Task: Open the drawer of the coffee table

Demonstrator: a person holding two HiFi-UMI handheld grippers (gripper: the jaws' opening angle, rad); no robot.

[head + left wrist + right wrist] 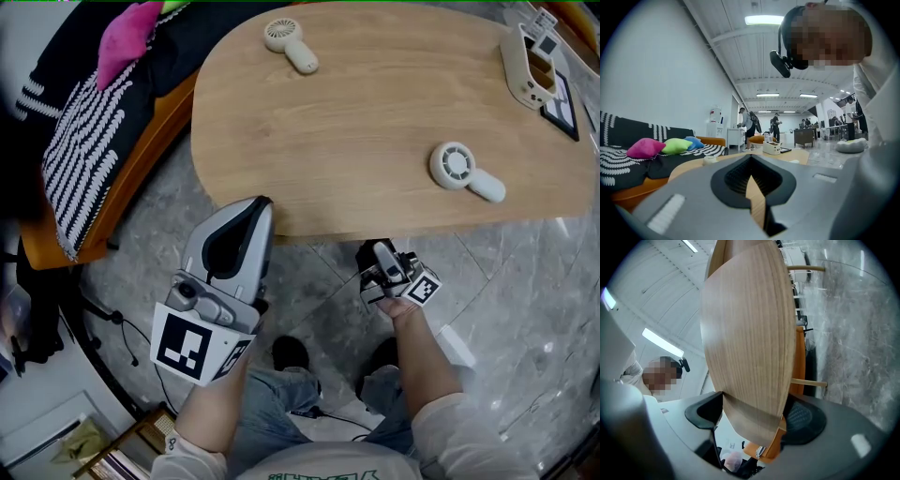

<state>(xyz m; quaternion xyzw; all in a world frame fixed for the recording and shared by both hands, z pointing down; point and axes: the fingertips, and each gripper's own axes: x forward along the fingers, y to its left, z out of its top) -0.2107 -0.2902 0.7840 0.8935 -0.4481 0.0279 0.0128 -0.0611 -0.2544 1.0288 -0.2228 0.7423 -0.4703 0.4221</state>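
Your left gripper [255, 211] lies level at the near rim of the coffee table [356, 122]. Its jaws are almost together, and a strip of the rim's wood fills the slit between the pads. Your right gripper [378, 255] sits lower and to its right, tucked under the same rim. It is rolled onto its side and tilted a little upward. Its jaws stand fairly wide, one pad against each face of a darker wooden band below the tabletop, which looks to be the front of the drawer [754, 420]. From your head camera the tabletop covers that band.

On the tabletop just beyond the right gripper lies a white handheld fan [464, 171]. A second fan [291, 44] lies well beyond the left gripper, near the far rim. Far off to the right of the right gripper stands a white holder [527, 61]. To the left of the left gripper runs a sofa [141, 159] with a black-and-white striped throw [80, 150] and a pink cushion [127, 37].
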